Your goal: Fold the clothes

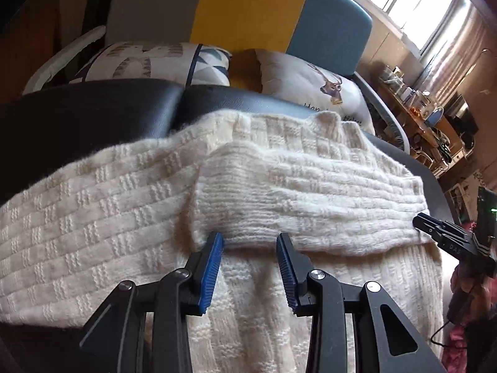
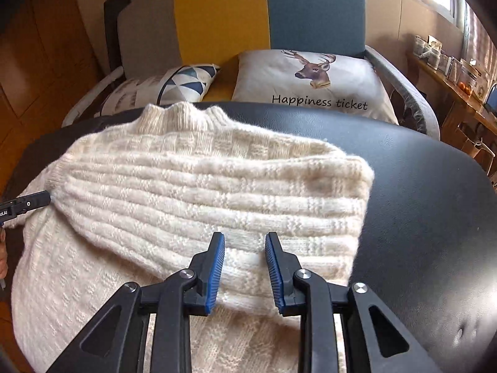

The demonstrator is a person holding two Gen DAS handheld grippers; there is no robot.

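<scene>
Right wrist view: sweater (image 2: 192, 186) lies on the black counter (image 2: 435, 202), one sleeve (image 2: 217, 192) folded across its chest, likely to narrow it. Right claw (image 2: 243, 242) and left claw (image 1: 250, 242) both gape apart, holding nothing, just above the knit.

Daylight from the window (image 1: 435, 9) glares upper right; fisheye edges bend, dark.

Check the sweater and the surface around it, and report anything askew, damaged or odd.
Nothing looks damaged or spilled. The cream sweater lies on the black surface with one sleeve folded across its body; the other side isn't folded in yet. A faint darker patch on the sleeve could be shadow or a stain. Both grippers are open.
</scene>
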